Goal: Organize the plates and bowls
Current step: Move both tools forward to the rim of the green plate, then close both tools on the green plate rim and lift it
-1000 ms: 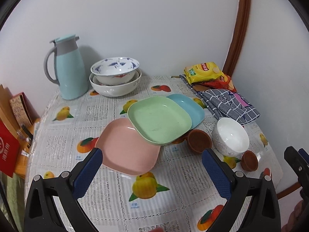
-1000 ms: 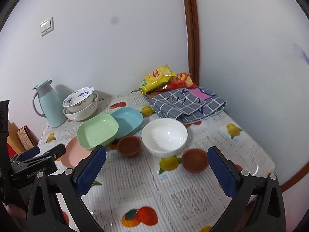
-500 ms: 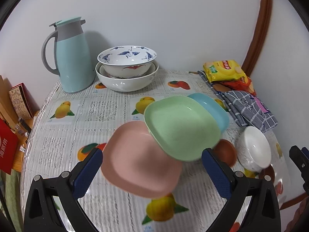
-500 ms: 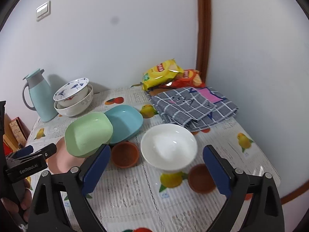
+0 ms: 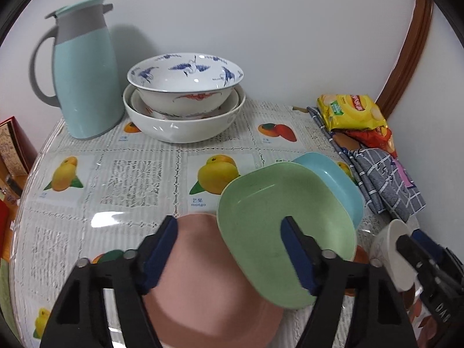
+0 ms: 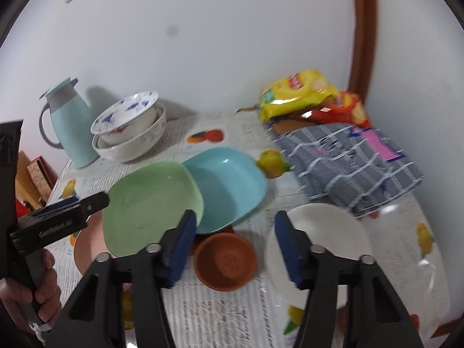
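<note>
Three square plates overlap mid-table: a pink plate (image 5: 203,295) lowest, a green plate (image 5: 278,220) (image 6: 148,203) tilted over it, and a blue plate (image 5: 333,179) (image 6: 226,182) behind. My left gripper (image 5: 229,226) hovers over the pink and green plates' edges. Its jaws are closing, and the pads press on nothing. My right gripper (image 6: 235,220) hangs above a small brown bowl (image 6: 226,261) beside a white bowl (image 6: 327,232) (image 5: 391,252). Its jaws are closing too, with nothing gripped. The left gripper (image 6: 58,220) also shows in the right wrist view, held by a hand (image 6: 32,278).
At the back stand a blue-patterned bowl nested in a large white bowl (image 5: 185,121) (image 6: 130,139) and a light blue thermos jug (image 5: 84,72). Snack bags (image 5: 351,113) and a folded checked cloth (image 6: 348,162) fill the back right corner. The fruit-print tablecloth (image 5: 130,179) drops off at left.
Both grippers have come forward and down toward the dishes, which now look much larger. The jaws of both have narrowed from wide open.
</note>
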A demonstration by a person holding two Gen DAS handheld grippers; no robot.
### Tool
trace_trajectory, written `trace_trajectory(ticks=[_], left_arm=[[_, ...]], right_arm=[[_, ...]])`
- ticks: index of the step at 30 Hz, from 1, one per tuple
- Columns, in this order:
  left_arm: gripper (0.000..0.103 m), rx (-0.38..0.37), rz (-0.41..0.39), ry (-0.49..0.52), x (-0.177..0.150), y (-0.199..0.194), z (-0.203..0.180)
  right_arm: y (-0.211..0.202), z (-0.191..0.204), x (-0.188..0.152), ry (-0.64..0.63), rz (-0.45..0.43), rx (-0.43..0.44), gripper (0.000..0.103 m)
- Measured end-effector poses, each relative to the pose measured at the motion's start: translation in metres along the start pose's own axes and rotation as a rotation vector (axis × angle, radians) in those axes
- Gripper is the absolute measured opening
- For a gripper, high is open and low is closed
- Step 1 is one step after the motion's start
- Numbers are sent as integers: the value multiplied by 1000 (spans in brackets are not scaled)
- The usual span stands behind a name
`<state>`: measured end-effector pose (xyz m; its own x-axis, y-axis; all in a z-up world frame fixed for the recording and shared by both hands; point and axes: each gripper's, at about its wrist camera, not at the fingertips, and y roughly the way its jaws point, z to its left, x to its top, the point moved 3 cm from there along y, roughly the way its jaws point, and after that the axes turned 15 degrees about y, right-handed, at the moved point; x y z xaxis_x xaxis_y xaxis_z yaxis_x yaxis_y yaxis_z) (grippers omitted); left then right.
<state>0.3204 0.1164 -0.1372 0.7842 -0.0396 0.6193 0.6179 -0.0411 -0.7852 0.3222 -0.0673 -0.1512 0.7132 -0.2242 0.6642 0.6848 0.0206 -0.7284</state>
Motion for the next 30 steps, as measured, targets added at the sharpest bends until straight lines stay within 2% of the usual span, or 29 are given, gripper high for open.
trace_trajectory(ticks=[3, 6, 11, 16, 18, 20, 21, 23, 30], left_arm=[[58, -8, 12, -9, 3, 13, 2], [56, -18, 17, -12, 5, 24, 3], [53, -45, 14, -9, 8, 37, 1], [40, -53, 31, -5, 8, 48, 0], [30, -71, 34, -7, 8, 50, -2], [25, -79, 34, -3, 7, 52, -3], [19, -83, 35, 0, 8, 53, -4], [16, -84, 35, 1, 8, 53, -5], [12, -87, 26, -12, 6, 47, -3]], right_arm=[[17, 6, -2, -9, 30, 6, 52], [32, 8, -4, -14, 55, 12, 45], [49, 13, -7, -19, 85, 23, 45], [75, 20, -13, -25, 144, 10, 45], [81, 24, -15, -20, 151, 22, 45], [86, 27, -15, -23, 148, 17, 44], [87, 28, -15, -25, 143, 13, 43], [91, 30, -16, -22, 153, 20, 29], [93, 26, -15, 14, 134, 8, 18]])
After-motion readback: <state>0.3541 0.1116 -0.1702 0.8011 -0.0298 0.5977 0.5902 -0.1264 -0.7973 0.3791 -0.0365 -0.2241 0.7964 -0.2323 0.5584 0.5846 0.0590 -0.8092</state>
